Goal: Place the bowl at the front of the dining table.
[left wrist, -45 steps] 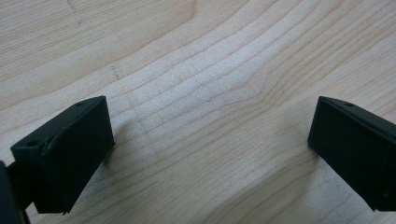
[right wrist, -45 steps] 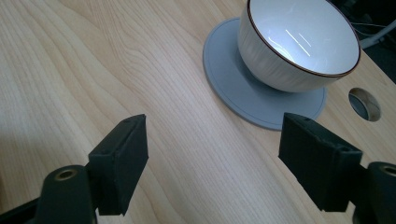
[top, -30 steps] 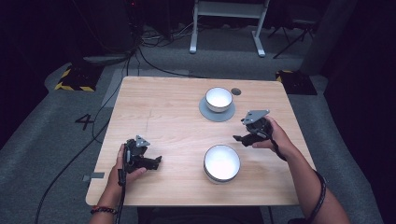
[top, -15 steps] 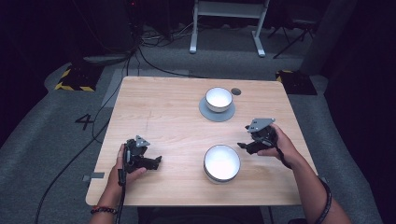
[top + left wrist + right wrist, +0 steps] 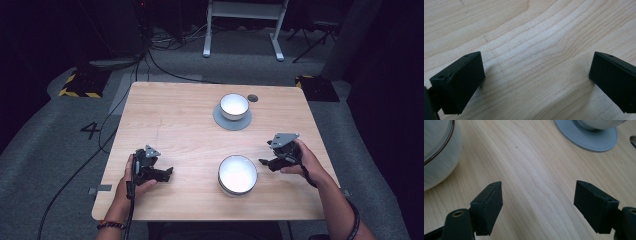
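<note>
Right gripper [image 5: 264, 162] spread wide, pinching nothing, low over the table [image 5: 180, 125]. Big white bowl [image 5: 238, 174] just beside its tips. Small bowl [image 5: 234, 106] on a grey saucer [image 5: 220, 121] farther off. Left gripper [image 5: 167, 172] spread wide too, over bare wood.

table [image 5: 180, 120]: we see pale wood with wavy grain
near bowl [image 5: 238, 174]: white, with a dark line around the rim, just beside our right gripper [image 5: 264, 162]
far bowl [image 5: 234, 105]: white
saucer [image 5: 220, 119]: grey, plain
left gripper [image 5: 169, 172]: black
floor [image 5: 55, 135]: grey, with a white 4
</note>
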Available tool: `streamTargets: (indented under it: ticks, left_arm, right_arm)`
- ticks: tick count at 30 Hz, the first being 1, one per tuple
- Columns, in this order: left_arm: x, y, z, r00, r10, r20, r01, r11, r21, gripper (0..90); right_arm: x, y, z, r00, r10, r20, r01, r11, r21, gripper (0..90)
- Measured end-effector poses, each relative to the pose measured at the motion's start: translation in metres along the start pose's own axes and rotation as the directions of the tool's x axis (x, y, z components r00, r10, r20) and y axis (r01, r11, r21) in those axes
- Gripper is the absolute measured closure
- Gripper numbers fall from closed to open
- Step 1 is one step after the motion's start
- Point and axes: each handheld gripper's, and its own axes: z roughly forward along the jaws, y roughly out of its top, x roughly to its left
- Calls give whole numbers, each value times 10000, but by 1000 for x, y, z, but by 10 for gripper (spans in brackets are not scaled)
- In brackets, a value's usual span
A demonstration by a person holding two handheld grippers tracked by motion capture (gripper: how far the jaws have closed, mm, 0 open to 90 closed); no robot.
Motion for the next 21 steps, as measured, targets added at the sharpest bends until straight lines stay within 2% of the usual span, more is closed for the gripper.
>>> streamTargets:
  ticks: [9,11,12,14,15,16,17,18,21]
  left_arm:
    - [0,0,0,10000,7,-11,-7,10000,-7,2]
    - [0,0,0,10000,2,1,-2,10000,1,2]
    - [0,0,0,10000,3,0,-3,10000,3,2]
    - [0,0,0,10000,5,1,-5,10000,3,2]
    - [0,0,0,10000,6,7,-6,10000,5,2]
    - [0,0,0,10000,-4,2,4,10000,-2,2]
    - [0,0,0,10000,7,4,-7,10000,4,2]
    - [0,0,0,10000,5,3,-5,10000,4,2]
    - [0,0,0,10000,5,5,-5,10000,4,2]
  right_arm:
    - [6,-15,2,9998,130,-153,-128,9999,110,231]
    - [9,-19,2,9991,409,-142,-406,9988,264,230]
    - [8,-21,2,9998,214,-51,-213,9995,234,230]
    - [8,-26,2,9991,403,-114,-400,9988,264,229]
    - [8,-28,1,9993,353,-148,-349,9990,285,229]
    - [9,-30,1,9974,671,-249,-666,9976,205,228]
    - [8,-32,0,9983,560,-167,-555,9981,270,228]
    - [9,-35,0,9970,737,-218,-733,9971,210,228]
    - [8,-42,-3,9969,780,-122,-777,9967,236,226]
